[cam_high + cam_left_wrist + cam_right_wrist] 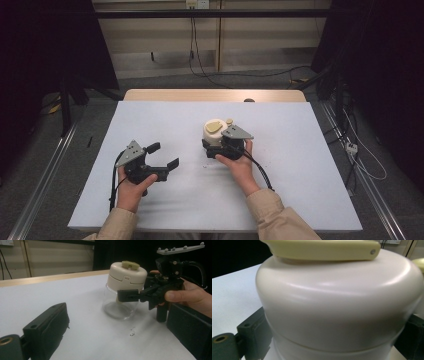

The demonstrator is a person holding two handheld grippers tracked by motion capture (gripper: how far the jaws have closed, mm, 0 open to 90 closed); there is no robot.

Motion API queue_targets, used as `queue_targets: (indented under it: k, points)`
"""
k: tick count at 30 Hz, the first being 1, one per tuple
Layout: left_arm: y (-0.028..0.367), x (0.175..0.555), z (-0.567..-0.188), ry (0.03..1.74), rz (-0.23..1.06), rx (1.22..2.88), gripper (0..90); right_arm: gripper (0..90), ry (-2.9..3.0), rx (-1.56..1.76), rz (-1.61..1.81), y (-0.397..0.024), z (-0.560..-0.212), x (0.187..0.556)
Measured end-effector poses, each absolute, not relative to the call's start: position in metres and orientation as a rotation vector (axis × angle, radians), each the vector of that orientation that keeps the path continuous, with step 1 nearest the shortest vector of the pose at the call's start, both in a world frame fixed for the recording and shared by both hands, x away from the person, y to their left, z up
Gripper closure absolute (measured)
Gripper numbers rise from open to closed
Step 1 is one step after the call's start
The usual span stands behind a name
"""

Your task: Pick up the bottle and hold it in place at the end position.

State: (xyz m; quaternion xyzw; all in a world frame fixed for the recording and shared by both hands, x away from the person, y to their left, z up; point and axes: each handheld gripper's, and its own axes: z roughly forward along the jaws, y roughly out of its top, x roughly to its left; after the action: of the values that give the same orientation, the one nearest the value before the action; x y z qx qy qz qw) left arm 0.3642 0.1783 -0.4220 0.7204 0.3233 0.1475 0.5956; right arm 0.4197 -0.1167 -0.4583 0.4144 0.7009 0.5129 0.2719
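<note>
High view: the jar (pixel 216 134) stands upright near the middle of the white table (pixel 150 200), and the right gripper (pixel 220 148) sits against its near side with a jaw on either flank. In the left gripper view those jaws reach around the clear glass body just below the cream lid (pixel 128 273); one black jaw lies across the glass, but whether they press it or merely bracket it I cannot tell. In the right gripper view the lid looms very close between the two jaws, with the yellowish flap (pixel 322 250) on top.

The left gripper (pixel 162 156) rests on the table well apart from the jar, its jaws spread wide and empty, aimed roughly toward it.

The step in hand looks like steadying the jar with the right gripper. The next move probably calls for a firm squeeze on the glass, then bringing the left gripper across to work the flap or lid; glass is slippery, so the hold must be secure first.

There is open table on every side of the jar, and the path from the left gripper is unobstructed. The table edges are far from both grippers. A few small specks (pixel 131 333) lie on the table just in front of the jar.
</note>
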Motion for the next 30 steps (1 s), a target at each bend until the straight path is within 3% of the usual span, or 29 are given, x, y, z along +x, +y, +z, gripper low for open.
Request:
queue_targets:
  k: [30]
  points:
    - [0.161, 0.385, -0.416, 0.781, 0.317, 1.687, 6.8, 5.5, 1.890, 1.122, 1.386, -0.117, -0.459, 0.420]
